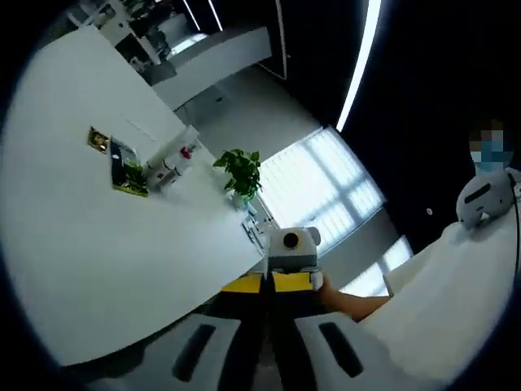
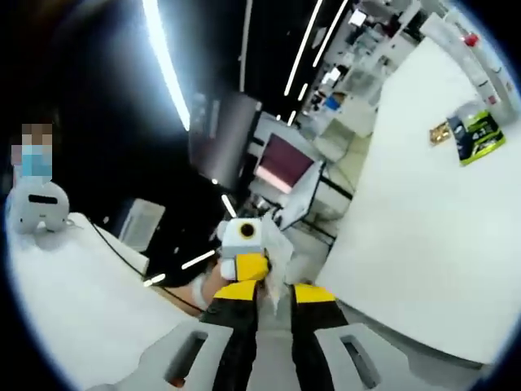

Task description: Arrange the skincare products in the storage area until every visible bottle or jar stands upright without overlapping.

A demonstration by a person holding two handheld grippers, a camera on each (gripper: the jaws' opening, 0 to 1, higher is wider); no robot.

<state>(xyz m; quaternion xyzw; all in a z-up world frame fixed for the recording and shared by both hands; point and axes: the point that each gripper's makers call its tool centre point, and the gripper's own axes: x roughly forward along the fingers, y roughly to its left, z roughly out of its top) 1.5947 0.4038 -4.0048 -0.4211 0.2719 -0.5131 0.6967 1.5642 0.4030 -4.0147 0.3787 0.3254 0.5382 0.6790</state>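
The skincare items lie far off on the white table. White bottles, one with a red cap, sit beside a green packet, a dark flat item and a small gold packet. In the right gripper view the green packet and gold packet lie on the table, with the bottles near its far end. My left gripper is shut and empty, off the table's edge. My right gripper stands slightly open and empty. The two grippers face each other closely.
A potted plant stands at the table's edge beyond the bottles. A person in white is at the right, a hand holding the other gripper. Desks and a monitor stand in the dark room behind.
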